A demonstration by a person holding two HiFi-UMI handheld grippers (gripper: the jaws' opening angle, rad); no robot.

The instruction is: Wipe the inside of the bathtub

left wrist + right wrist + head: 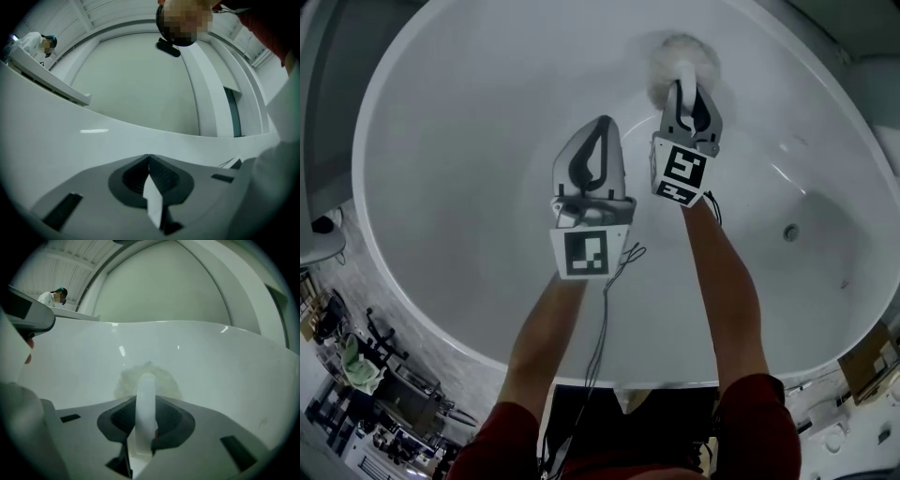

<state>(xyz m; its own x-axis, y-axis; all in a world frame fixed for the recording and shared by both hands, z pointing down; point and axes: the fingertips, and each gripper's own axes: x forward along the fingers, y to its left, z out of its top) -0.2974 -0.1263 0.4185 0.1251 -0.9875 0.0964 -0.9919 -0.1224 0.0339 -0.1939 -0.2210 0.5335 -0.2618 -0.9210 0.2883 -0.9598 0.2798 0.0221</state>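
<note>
**A:** Bathtub first: where is it, and how will it handle?

**B:** It fills the head view, a white oval bathtub with the person leaning over its near rim. The surface is glossy and rigid. I judge it slippery, so a wiping tool needs steady pressure or it will skate. The bathtub is fixed, so there is nothing on it to grip; the tool is what gets held.

**A:** What's on the left?

**B:** The left gripper hangs over the middle of the basin. Its jaws are pressed together and hold no wiping tool. I see it touching no wall.

**A:** And to its right?

**B:** The right gripper is clamped on the white handle of a fluffy scrubber head. The head lies against the far wall.

**A:** How will that tool behave?

**B:** The head looks soft and light, likely to flatten under a push. The handle looks stiff. Gripping it close to the head, as here, should give good control.

**A:** Further right?

**B:** A small round fitting sits low on the right wall, well apart from the scrubber head.
</note>
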